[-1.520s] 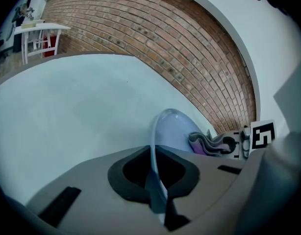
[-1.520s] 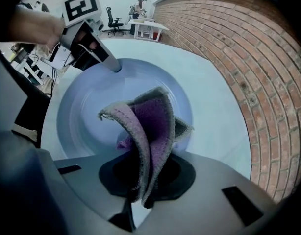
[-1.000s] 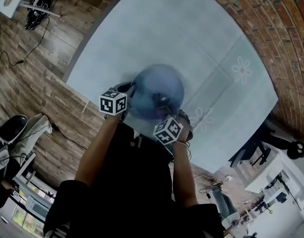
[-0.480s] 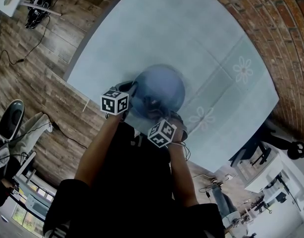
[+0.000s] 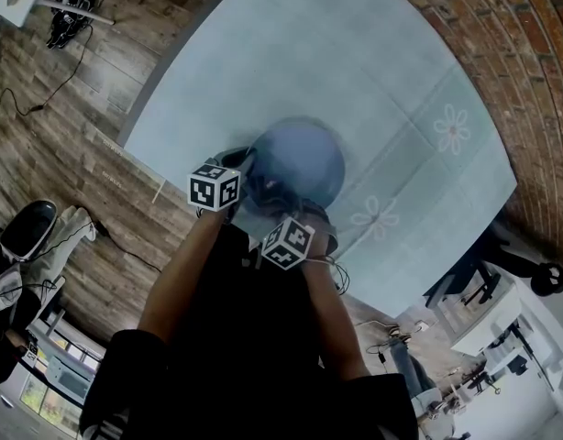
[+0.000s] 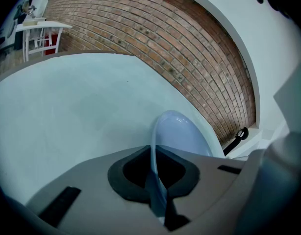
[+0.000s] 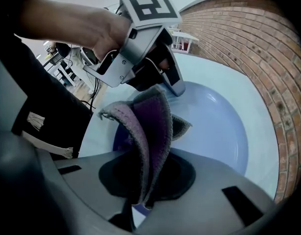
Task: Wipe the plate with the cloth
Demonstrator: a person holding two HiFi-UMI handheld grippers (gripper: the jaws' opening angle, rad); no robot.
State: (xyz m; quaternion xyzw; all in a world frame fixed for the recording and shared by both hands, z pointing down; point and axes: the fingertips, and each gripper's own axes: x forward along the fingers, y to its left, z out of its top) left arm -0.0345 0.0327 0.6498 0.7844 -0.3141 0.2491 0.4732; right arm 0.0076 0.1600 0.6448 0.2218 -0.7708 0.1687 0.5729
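Observation:
A light blue plate (image 5: 304, 159) lies on the pale blue tablecloth (image 5: 355, 71) near the table's front edge. My left gripper (image 5: 242, 170) is shut on the plate's near-left rim. In the left gripper view the rim (image 6: 154, 173) runs edge-on between the jaws of the left gripper (image 6: 159, 202), and the plate (image 6: 182, 136) stretches beyond. My right gripper (image 7: 139, 199) is shut on a folded purple-grey cloth (image 7: 146, 126) that hangs over the plate (image 7: 219, 131). Its tip rests on the plate's near-left part, close to the left gripper (image 7: 163, 80). In the head view the right gripper (image 5: 283, 211) stands over the plate's near side.
A brick wall (image 5: 502, 53) runs along the table's far right side. Wood floor (image 5: 71, 108) with cables lies to the left beyond the table edge (image 5: 135, 140). Flower prints (image 5: 451, 128) mark the cloth to the right. A white side table (image 6: 40, 31) stands far off.
My right gripper has slid the cloth leftward across the plate's near part, toward the left gripper. The left gripper and the plate have stayed where they were.

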